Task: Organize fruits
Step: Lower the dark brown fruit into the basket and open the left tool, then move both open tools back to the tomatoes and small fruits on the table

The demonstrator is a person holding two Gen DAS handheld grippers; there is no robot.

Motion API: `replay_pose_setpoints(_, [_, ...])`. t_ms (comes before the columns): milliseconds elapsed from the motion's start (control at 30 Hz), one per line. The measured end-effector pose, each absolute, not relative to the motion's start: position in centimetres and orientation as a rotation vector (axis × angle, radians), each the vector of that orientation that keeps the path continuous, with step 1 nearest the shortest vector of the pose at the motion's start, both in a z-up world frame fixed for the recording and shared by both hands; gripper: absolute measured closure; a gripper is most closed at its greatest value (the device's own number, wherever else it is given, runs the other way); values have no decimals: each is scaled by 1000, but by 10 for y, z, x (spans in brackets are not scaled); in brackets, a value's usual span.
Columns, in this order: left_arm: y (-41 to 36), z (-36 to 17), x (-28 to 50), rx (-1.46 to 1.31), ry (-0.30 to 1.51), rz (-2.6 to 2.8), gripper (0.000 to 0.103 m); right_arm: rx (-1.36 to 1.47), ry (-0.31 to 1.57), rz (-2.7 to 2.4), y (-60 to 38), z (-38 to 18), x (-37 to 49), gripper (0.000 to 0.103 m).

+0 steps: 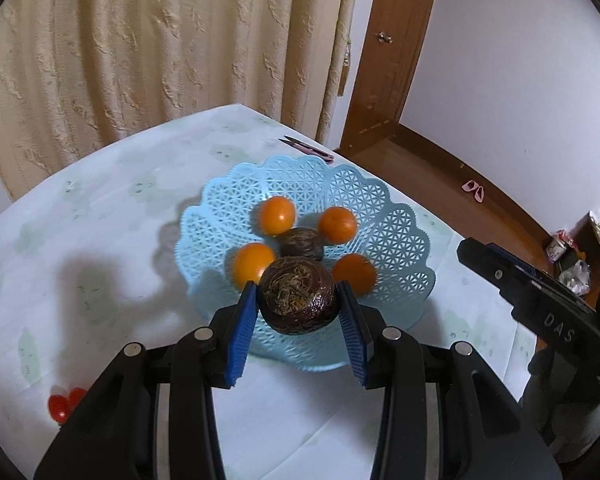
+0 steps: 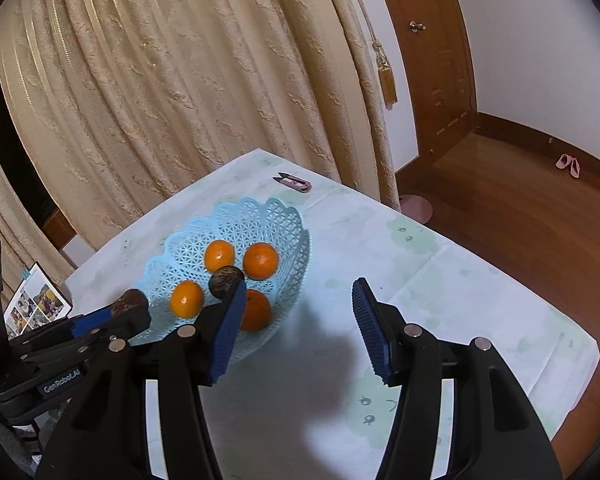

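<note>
Blue-padded, my left hand-held gripper [image 1: 297, 300] clamps a dark brown wrinkled round fruit [image 1: 297, 299] over the near rim of the light-blue lattice plastic basket [image 1: 396, 236] holding four oranges, while my right hand-held gripper [image 2: 298, 322] hangs wide open, empty, above the tabletop [image 2: 440, 280].

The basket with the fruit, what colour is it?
Light blue, with an open lattice pattern and scalloped rim; the basket shows best in the left wrist view.
</note>
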State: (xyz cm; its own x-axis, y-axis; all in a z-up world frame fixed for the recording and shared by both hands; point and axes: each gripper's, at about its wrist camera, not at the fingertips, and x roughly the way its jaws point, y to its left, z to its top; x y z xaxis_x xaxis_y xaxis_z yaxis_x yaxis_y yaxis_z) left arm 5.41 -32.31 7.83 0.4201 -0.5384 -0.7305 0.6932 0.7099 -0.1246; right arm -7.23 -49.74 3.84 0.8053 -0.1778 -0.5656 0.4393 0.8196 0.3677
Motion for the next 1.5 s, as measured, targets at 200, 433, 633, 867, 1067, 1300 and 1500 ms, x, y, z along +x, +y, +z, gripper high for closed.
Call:
replay_pose_setpoints(200, [-321, 81, 56, 197, 829, -763, 40, 524, 542, -339, -499, 35, -72, 46])
replay_pose_setpoints(433, [-293, 95, 62, 195, 800, -696, 35, 514, 529, -311, -488, 42, -71, 46])
replay_pose_setpoints(633, [-253, 111, 66, 180, 763, -633, 33, 484, 510, -262, -466, 56, -67, 46])
replay_pose_setpoints(867, [-195, 117, 70, 135, 753, -551, 33, 438, 494, -199, -435, 69, -59, 35])
replay_pose_setpoints(1067, [-146, 110, 75, 90, 771, -472, 33, 425, 522, -152, -413, 68, -47, 35])
replay_pose_setpoints(1300, [-105, 82, 81, 65, 839, -396, 33, 397, 557, -112, -385, 63, -35, 35])
replay_pose_setpoints(1500, [-100, 58, 85, 62, 885, -405, 33, 363, 582, -79, -364, 61, -30, 35])
